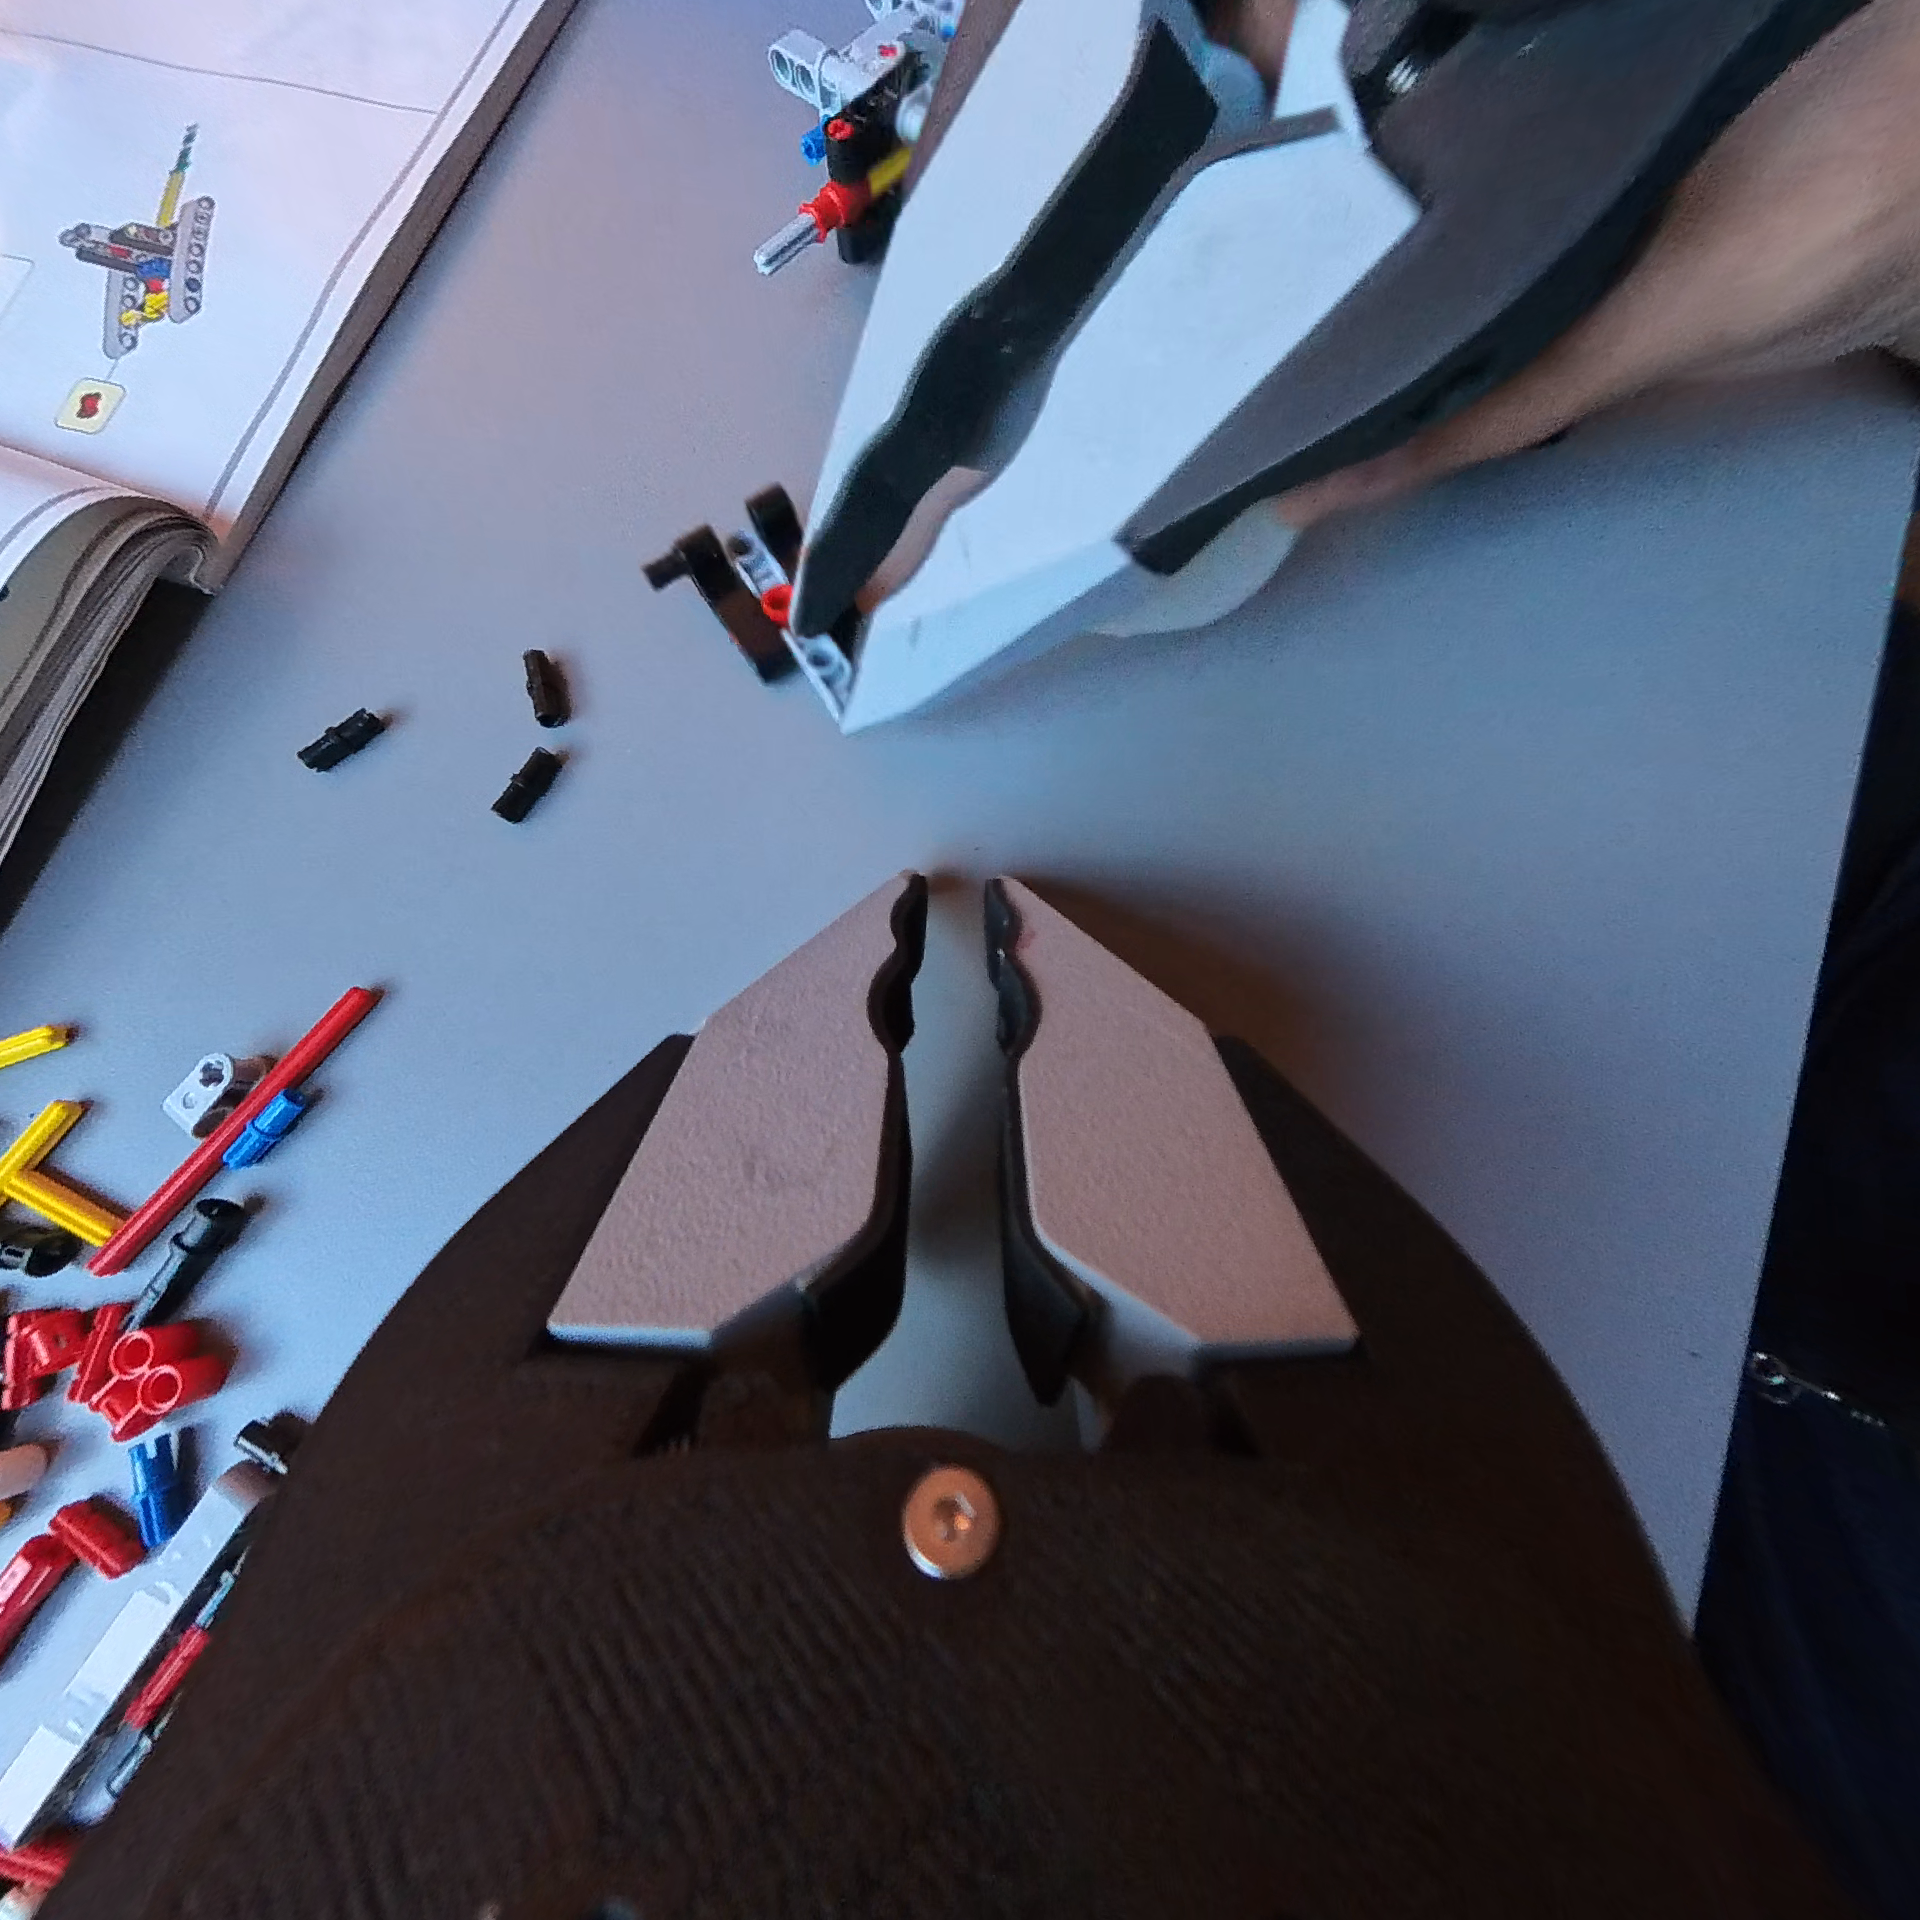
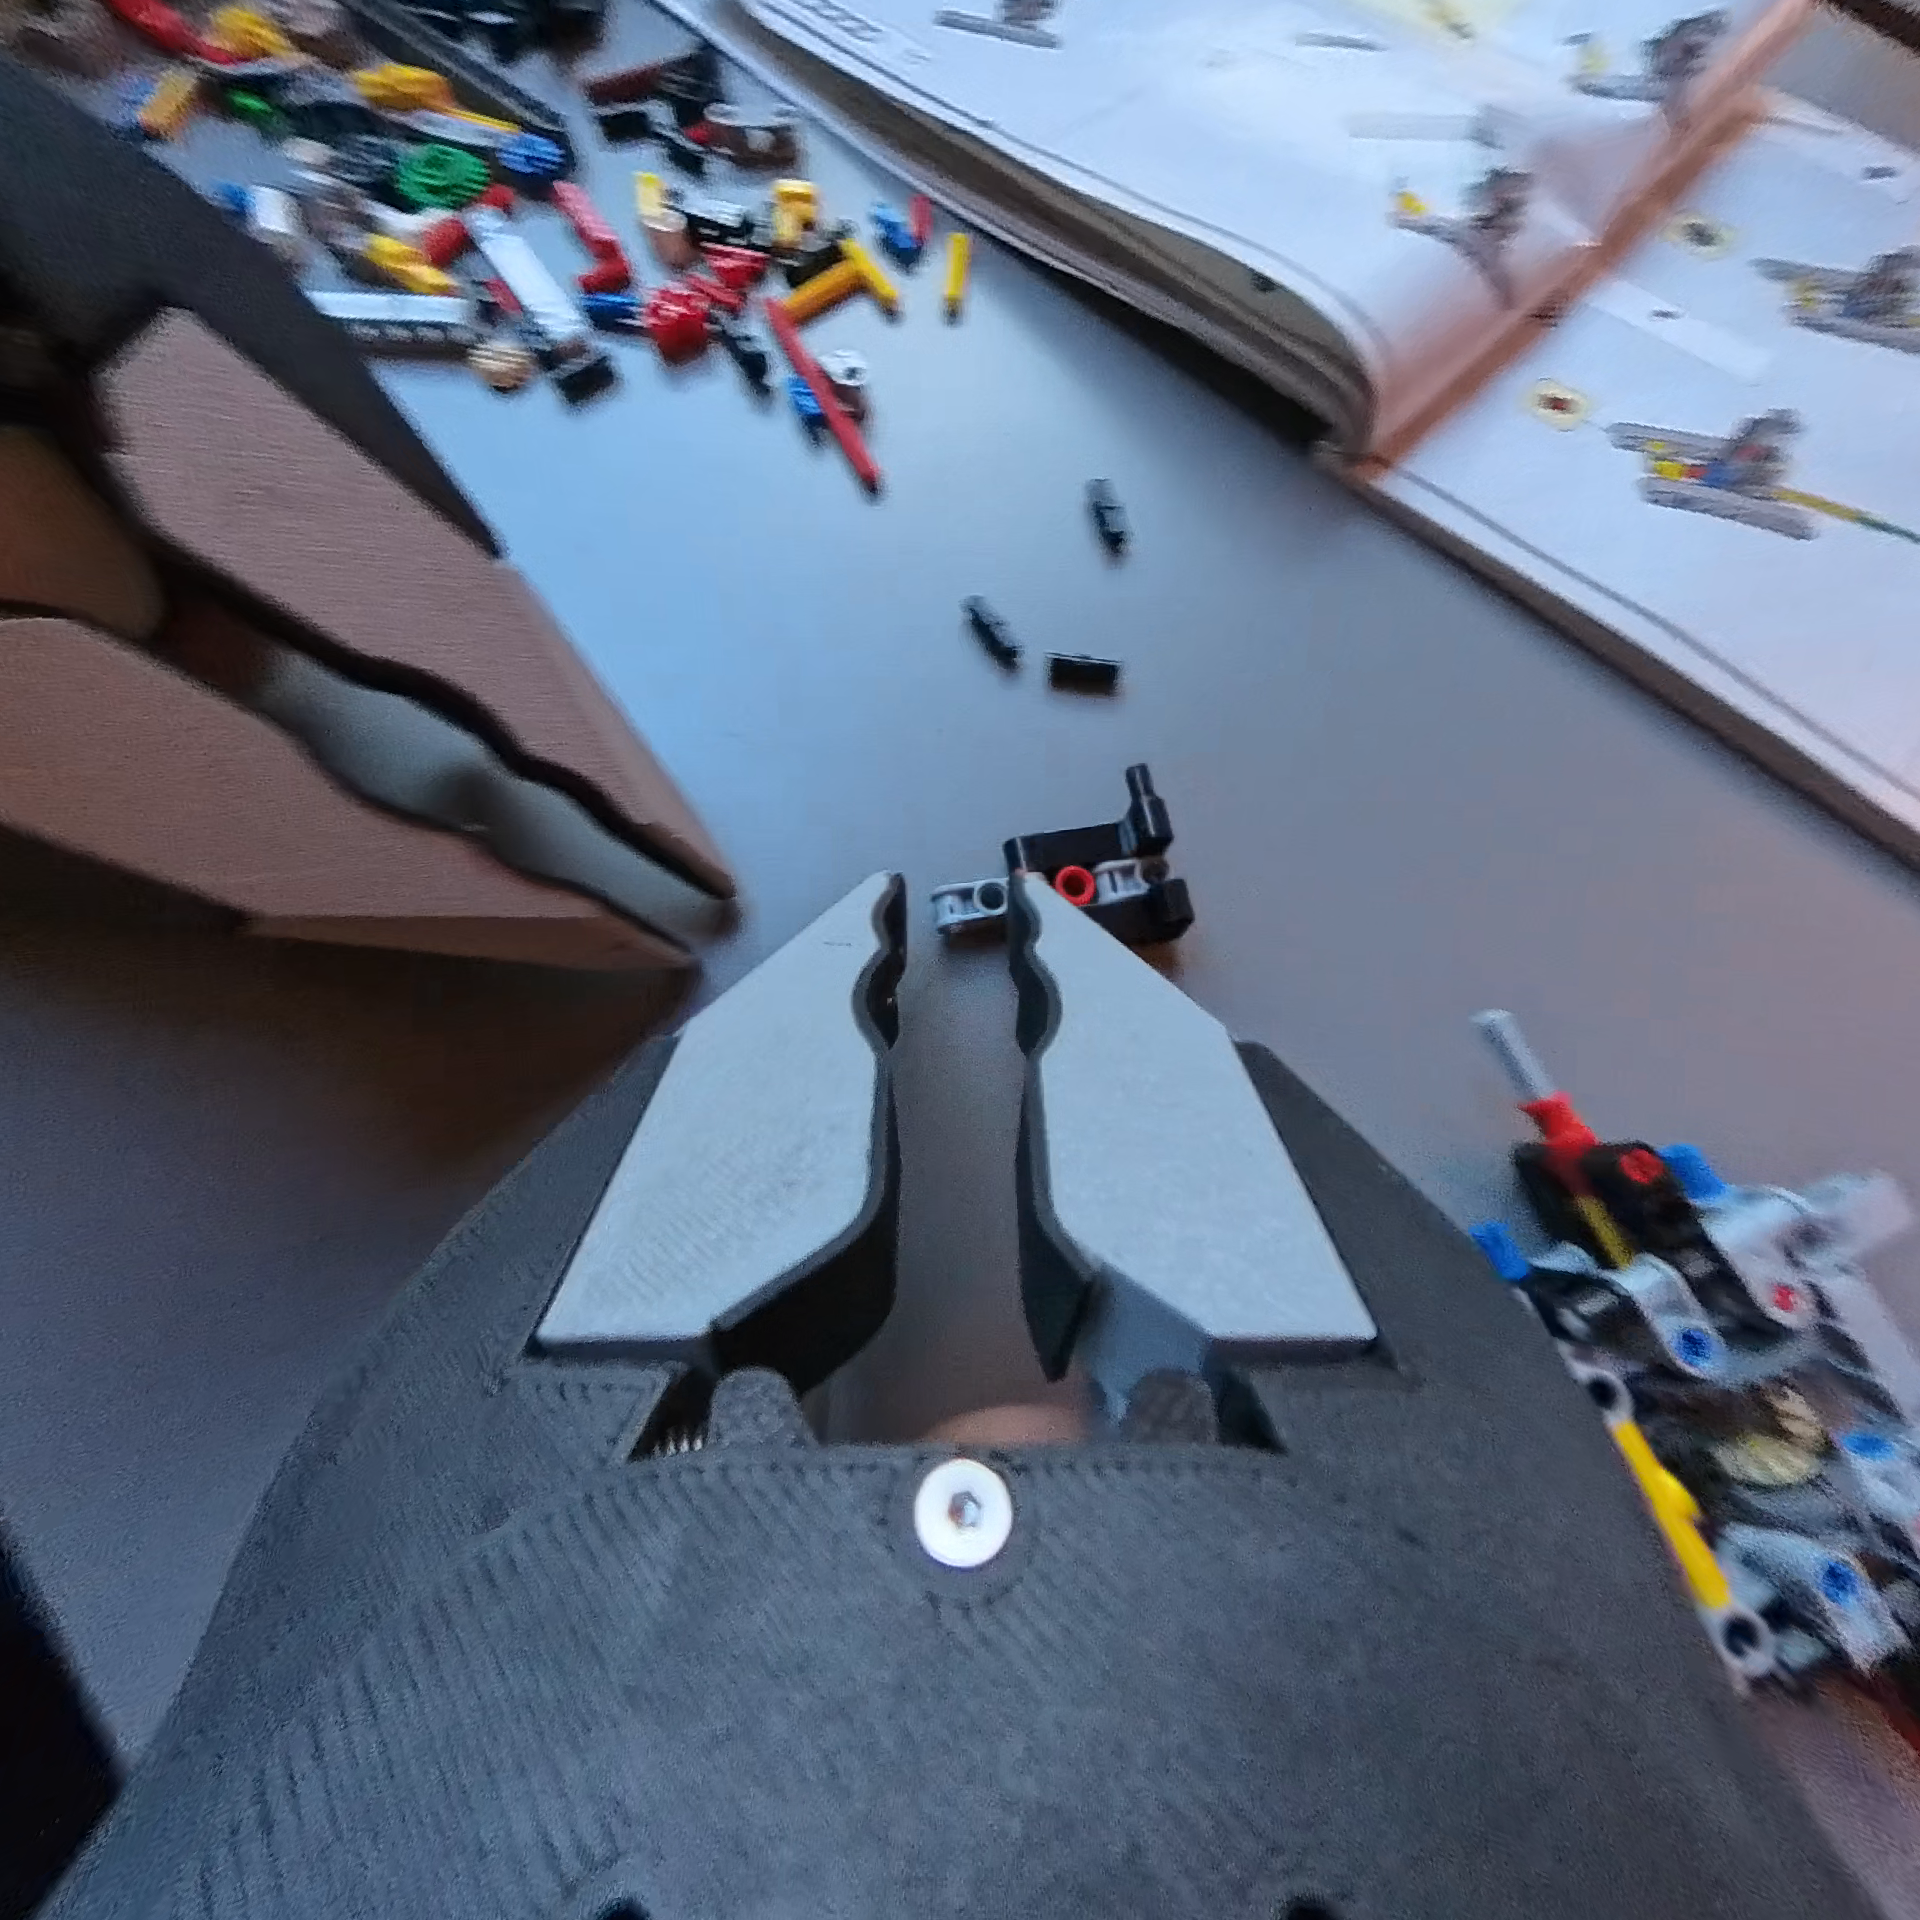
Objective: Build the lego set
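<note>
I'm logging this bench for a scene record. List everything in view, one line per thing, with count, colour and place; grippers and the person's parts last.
Small black connector pegs: three, black, loose on the table's middle.
Small black-and-grey beam assembly with a red pin: one, at the right gripper's fingertips, on the table.
Larger grey, black, red and yellow brick model: one, beside the right gripper.
Pile of loose plastic building pieces: many, red, yellow, blue, black, white, beside the left gripper.
Open instruction booklet: one, white pages.
Grey table: one.
Left gripper: narrow gap, nothing between the pads.
Right gripper: pads apart, grey beam end just beyond.
Person's hand: holding the right gripper.
</note>
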Motion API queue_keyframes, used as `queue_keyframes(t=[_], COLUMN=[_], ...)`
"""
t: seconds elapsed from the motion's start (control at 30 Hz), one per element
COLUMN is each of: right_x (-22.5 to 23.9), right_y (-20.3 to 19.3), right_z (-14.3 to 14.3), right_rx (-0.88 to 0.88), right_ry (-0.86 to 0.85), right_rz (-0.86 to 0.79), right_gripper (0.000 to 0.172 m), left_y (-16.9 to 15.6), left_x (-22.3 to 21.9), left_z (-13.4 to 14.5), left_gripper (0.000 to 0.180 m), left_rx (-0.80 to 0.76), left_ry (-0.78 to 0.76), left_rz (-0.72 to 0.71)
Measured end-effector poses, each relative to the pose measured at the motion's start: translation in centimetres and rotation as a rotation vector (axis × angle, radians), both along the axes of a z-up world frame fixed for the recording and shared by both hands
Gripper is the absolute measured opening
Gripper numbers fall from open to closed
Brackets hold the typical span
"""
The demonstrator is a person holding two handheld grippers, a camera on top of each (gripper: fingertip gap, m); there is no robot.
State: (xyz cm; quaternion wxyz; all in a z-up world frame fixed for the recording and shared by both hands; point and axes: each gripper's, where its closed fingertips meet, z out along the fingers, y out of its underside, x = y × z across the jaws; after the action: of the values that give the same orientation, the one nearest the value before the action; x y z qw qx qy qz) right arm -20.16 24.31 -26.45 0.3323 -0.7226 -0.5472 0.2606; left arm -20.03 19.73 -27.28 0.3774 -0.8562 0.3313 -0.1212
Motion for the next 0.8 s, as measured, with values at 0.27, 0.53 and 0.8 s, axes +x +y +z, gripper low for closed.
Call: queue_keyframes(t=[0.27, 0.53, 0.8], right_x=[1.6, 0.6, 0.5], right_y=[3.5, 4.9, 3.0], right_z=[1.2, 1.2, -0.6], right_rx=[-0.003, 0.032, -0.140], right_ry=[-0.051, -0.140, -0.121], right_rz=[0.024, 0.035, 0.023], right_gripper=[0.042, 0.027, 0.004], left_y=[0.2, 0.8, 1.0], left_x=[-0.2, -0.6, -0.9], left_z=[0.0, 0.1, 0.1], left_gripper=[0.013, 0.017, 0.019], left_rx=[0.002, 0.028, 0.039], left_ry=[0.000, 0.026, 0.037], left_rz=[0.016, 0.045, 0.063])
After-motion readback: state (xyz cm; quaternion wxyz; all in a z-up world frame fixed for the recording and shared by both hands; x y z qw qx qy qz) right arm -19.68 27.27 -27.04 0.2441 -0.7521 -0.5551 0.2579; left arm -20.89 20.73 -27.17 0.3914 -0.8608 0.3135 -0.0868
